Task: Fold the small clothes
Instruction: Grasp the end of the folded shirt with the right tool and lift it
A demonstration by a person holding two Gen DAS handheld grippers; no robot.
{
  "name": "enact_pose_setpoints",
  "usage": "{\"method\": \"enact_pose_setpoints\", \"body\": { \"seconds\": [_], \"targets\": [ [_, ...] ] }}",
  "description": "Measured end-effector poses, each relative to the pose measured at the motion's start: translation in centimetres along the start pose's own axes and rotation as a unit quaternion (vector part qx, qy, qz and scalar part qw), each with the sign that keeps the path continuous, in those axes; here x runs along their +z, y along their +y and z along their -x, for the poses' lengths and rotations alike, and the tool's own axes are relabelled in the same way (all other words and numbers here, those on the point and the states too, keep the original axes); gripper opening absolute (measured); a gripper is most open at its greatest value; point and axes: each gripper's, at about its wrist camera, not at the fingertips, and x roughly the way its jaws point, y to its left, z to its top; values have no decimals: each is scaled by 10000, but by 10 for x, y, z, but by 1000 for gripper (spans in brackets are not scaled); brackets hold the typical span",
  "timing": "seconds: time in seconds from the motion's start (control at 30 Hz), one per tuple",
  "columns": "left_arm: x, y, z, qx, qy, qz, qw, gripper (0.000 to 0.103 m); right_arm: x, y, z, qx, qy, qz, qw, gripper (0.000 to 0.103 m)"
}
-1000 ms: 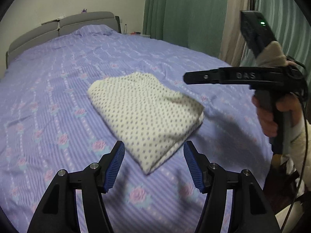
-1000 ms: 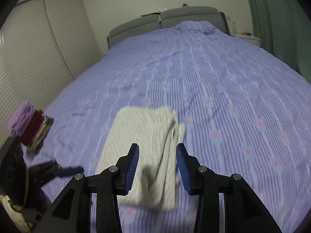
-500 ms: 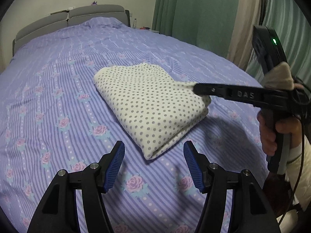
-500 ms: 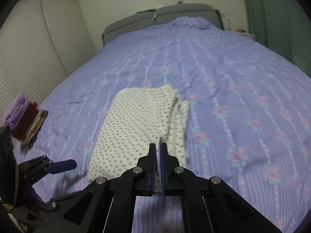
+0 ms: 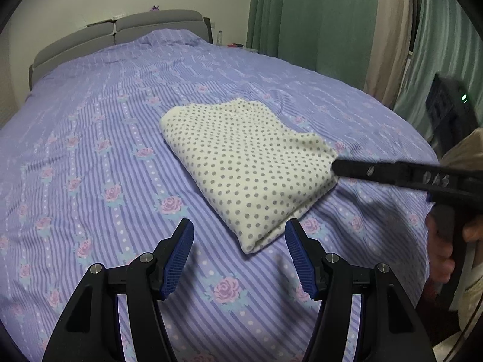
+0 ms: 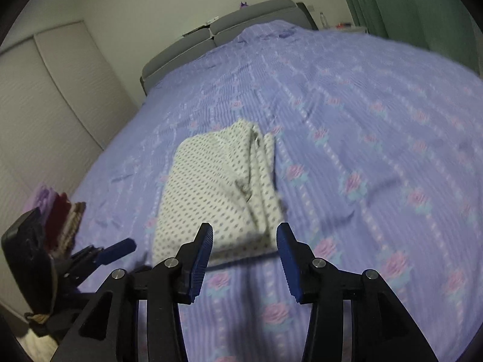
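Folded polka-dot garment (image 5: 247, 166), cream with grey dots, lying flat on the bed (image 5: 90, 138), which is covered by a purple striped sheet with rose motifs. Left gripper (image 5: 240, 250) hovers just short of the garment's nearest corner, blue pads spread apart with nothing between them. Right gripper (image 6: 244, 252), seen in its own view, has its jaws opening; the garment's near edge lies beyond the pads, not pinched between them, and the view is motion-blurred. In the left wrist view the right gripper's fingertip reaches the garment's right-hand edge; contact cannot be told. A stack of folded clothes (image 6: 62, 214), purple, dark red and tan, sits well apart from the garment near the bed's edge. Grey headboard (image 5: 120, 33) stands beyond the garment; green curtains (image 5: 311, 18) hang beside the bed.
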Motion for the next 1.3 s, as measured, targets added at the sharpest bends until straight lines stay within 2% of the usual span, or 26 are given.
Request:
{"method": "enact_pose_setpoints", "body": {
  "seconds": [0.2,0.23,0.3,0.4,0.5,0.87,0.93,0.97,1.0,1.03,1.07,1.1,1.17,1.3],
  "targets": [
    [1,-2,2,-15,-43,-142,9999,63,7,-17,-19,356,96,-628,9973,45],
    [1,-2,1,-26,-17,-165,9999,63,8,-20,-21,432,85,-750,9962,42],
    [-1,-3,0,-22,29,-162,9999,63,9,-23,-21,507,39,-846,9951,10],
    [-4,-1,0,-78,84,-80,9999,63,6,-15,-7,428,-235,-638,9968,9],
    [-6,1,0,-77,112,-37,9999,63,0,-4,3,31,-466,-279,9985,9],
    [-15,8,0,24,253,93,9996,65,-5,-17,-15,-357,-296,-290,9985,9],
    [-17,9,2,67,246,119,9996,67,-6,-18,-14,-363,-282,-363,9983,15],
    [-16,8,4,94,243,113,9996,67,-7,-18,-13,-399,-287,-377,9981,23],
    [-16,8,6,150,224,90,9996,67,-8,-18,-10,-505,-307,-386,9975,37],
    [-16,7,9,208,185,59,9996,68,-9,-18,-6,-623,-339,-397,9967,46],
    [-15,6,12,260,141,44,9996,71,-11,-18,-1,-725,-417,-425,9956,59],
    [-14,7,14,315,93,42,9995,72,-14,-17,7,-746,-567,-473,9945,66],
    [-11,8,19,395,-50,105,9992,72,-19,-16,17,-584,-714,-597,9939,74],
    [-3,20,25,280,-222,482,9982,73,-32,-11,17,-106,-772,-958,9923,85]
  ]
}}
